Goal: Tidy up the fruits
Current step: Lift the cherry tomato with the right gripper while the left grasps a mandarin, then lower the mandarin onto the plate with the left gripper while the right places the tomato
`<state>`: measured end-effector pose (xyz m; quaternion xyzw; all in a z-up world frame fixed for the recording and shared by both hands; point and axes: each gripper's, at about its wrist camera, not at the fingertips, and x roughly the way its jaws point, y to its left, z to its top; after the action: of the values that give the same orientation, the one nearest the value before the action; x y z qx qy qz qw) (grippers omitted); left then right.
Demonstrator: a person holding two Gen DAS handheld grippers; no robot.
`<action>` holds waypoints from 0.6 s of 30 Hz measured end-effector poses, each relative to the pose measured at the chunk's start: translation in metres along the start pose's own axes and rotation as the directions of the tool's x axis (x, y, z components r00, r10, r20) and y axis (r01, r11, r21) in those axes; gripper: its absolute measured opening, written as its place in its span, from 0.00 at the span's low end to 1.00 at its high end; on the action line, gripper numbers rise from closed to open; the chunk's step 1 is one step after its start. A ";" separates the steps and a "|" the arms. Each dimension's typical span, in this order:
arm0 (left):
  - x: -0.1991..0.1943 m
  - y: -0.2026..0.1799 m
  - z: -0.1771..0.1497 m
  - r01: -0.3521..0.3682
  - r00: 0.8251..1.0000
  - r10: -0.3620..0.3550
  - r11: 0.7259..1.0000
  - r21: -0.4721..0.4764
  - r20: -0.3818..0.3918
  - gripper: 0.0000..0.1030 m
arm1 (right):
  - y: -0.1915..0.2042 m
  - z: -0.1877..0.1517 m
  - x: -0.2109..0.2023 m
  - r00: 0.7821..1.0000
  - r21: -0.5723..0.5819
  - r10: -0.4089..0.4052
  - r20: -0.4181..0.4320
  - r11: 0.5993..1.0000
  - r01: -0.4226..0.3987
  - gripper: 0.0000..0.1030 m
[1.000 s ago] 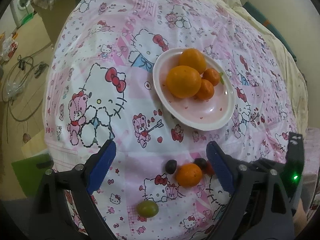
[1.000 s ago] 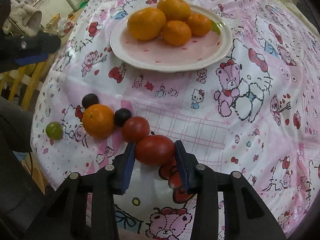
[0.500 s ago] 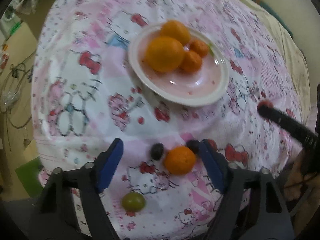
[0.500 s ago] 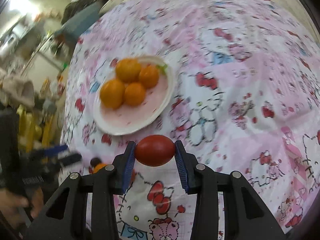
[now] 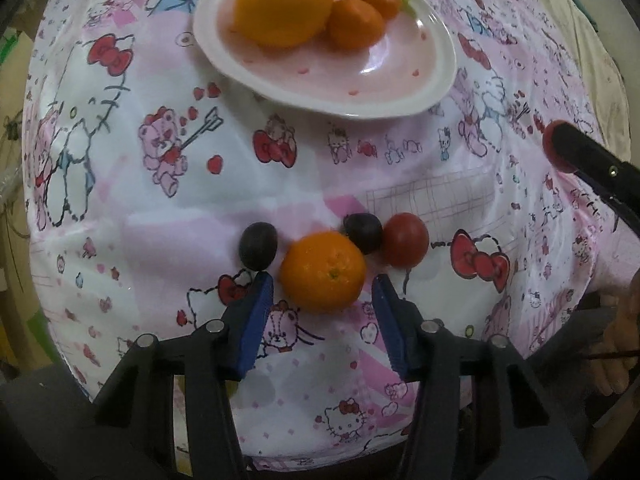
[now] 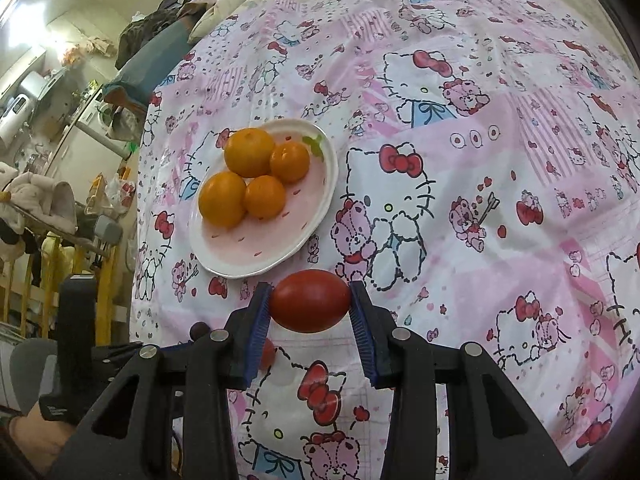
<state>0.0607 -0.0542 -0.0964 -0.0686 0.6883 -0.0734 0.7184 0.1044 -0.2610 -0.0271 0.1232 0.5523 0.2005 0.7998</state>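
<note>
The right gripper [image 6: 310, 304] pinches a smooth red oval tomato [image 6: 309, 300] above the pink cartoon-cat cloth [image 6: 480, 200]. Only the left view shows the left gripper [image 5: 322, 292] spread wide around a round orange tangerine [image 5: 323, 271] lying on the cloth. Beyond sits a pink plate [image 5: 380, 76] holding four oranges.

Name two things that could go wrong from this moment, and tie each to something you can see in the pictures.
1. The right gripper holds the oval tomato only by its two ends, above the cloth; it could squirt out or bruise if squeezed.
2. The left gripper stands open around the loose orange, which touches a dark grape beside a round tomato; closing may set them rolling.
</note>
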 end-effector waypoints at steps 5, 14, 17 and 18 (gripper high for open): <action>0.002 -0.007 0.000 -0.021 1.000 0.021 0.999 0.028 0.012 0.37 | 0.004 0.000 0.001 1.000 -0.014 0.005 -0.002 1.000 -0.005 0.40; -0.025 0.004 -0.006 0.042 0.998 -0.042 0.999 -0.001 0.055 0.36 | 0.006 0.001 0.000 1.000 -0.016 0.010 -0.004 1.000 -0.010 0.40; -0.052 0.009 -0.004 0.042 0.990 -0.041 0.999 -0.002 0.131 0.36 | 0.007 0.003 -0.003 1.000 -0.018 0.016 0.004 1.000 -0.016 0.40; -0.056 0.011 -0.002 0.036 0.989 -0.035 0.999 -0.005 0.147 0.36 | 0.007 0.004 -0.003 1.000 -0.017 0.019 0.005 1.000 -0.019 0.40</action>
<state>0.0568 -0.0323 -0.0436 -0.0885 0.6326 -0.0784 0.7654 0.1056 -0.2558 -0.0201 0.1221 0.5474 0.2125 0.8002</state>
